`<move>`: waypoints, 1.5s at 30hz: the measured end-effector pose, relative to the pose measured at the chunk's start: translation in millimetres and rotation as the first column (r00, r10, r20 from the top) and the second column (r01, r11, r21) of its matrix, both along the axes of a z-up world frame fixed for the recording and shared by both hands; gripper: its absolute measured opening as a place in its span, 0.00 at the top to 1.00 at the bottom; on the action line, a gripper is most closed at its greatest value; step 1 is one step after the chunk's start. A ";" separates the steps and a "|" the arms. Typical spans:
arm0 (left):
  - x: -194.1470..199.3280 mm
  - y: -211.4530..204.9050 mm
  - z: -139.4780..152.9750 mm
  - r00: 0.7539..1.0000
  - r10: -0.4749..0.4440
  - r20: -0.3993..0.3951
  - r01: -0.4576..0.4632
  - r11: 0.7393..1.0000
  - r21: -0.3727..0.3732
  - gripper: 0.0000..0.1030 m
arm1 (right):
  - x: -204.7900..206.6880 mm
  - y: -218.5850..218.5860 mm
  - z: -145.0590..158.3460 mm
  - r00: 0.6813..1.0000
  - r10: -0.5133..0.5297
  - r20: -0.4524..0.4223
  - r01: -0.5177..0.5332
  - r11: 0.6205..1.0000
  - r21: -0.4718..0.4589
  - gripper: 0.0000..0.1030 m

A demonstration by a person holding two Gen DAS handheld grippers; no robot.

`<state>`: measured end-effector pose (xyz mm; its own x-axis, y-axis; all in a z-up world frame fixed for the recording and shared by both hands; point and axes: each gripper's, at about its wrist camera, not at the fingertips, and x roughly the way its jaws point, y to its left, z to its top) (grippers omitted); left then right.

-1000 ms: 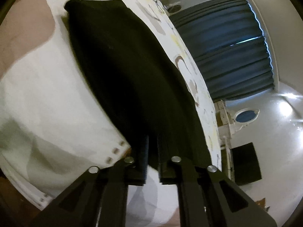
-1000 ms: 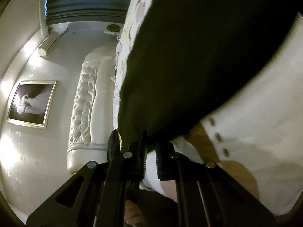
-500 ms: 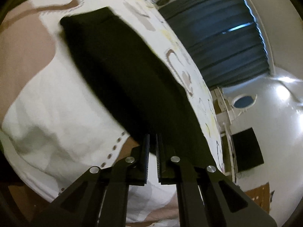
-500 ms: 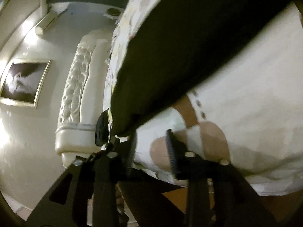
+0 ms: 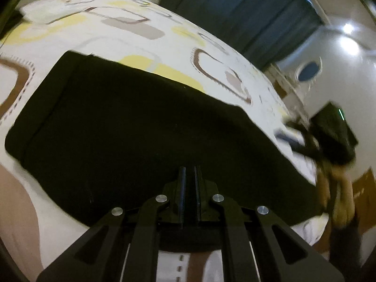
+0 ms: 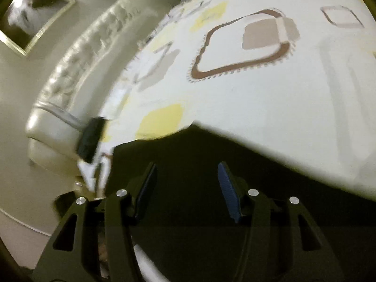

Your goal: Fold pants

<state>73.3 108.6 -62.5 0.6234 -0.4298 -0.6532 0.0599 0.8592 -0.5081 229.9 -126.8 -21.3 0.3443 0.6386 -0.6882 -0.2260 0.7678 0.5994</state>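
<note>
1. Pants (image 5: pixel 131 127) lying flat on the bed (image 5: pixel 141 37) as a dark, already doubled rectangle, long axis running left to right across the left wrist view, hem band at the left end.
2. Left gripper (image 5: pixel 189 181) hovering over the near long edge, jaws closed; no cloth visible between the pads, so judged empty.
3. Right gripper (image 6: pixel 186 188) hanging over the right-hand part of the pants (image 6: pixel 211 188), jaws opening, nothing between them, fabric lying beneath the fingers (image 6: pixel 226 188).
4. Right gripper (image 5: pixel 329 138), with the hand bearing it, also showing blurred at the right end in the left view.
5. Governing relation: cloth spreading ahead of and below both grippers, each closer to one end. Next fold judged to be end over end along the long axis.
</note>
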 end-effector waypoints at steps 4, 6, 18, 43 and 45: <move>-3.1 -4.2 3.4 0.995 -0.099 0.017 0.099 0.995 -0.001 0.64 | 39.2 18.6 -17.7 0.997 0.060 -0.045 -0.061 0.998 -0.033 0.48; -5.8 -6.6 6.0 0.991 -0.129 0.031 0.130 0.991 -0.026 0.47 | 49.1 29.1 -27.1 0.990 0.113 -0.080 -0.115 0.993 -0.030 0.48; -26.8 -9.6 7.6 0.982 -0.176 0.064 0.175 0.984 0.031 0.47 | 77.0 46.1 -41.2 0.984 0.147 -0.097 -0.156 0.984 -0.089 0.93; -31.7 47.9 47.2 0.990 -0.015 0.137 -0.005 0.989 0.145 0.21 | -242.5 -381.2 10.1 0.667 -0.743 0.054 0.742 0.669 0.038 0.32; -27.0 63.3 47.7 0.990 0.032 0.140 -0.058 0.980 0.189 0.21 | -297.2 -427.7 0.6 0.541 -0.841 0.015 0.838 0.540 0.073 0.32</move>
<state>46.3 171.9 -14.7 0.7274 -0.2735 -0.6293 0.0756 0.9435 -0.3227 -67.3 -554.5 -20.7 0.7695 0.0739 -0.6344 0.4798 0.5887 0.6506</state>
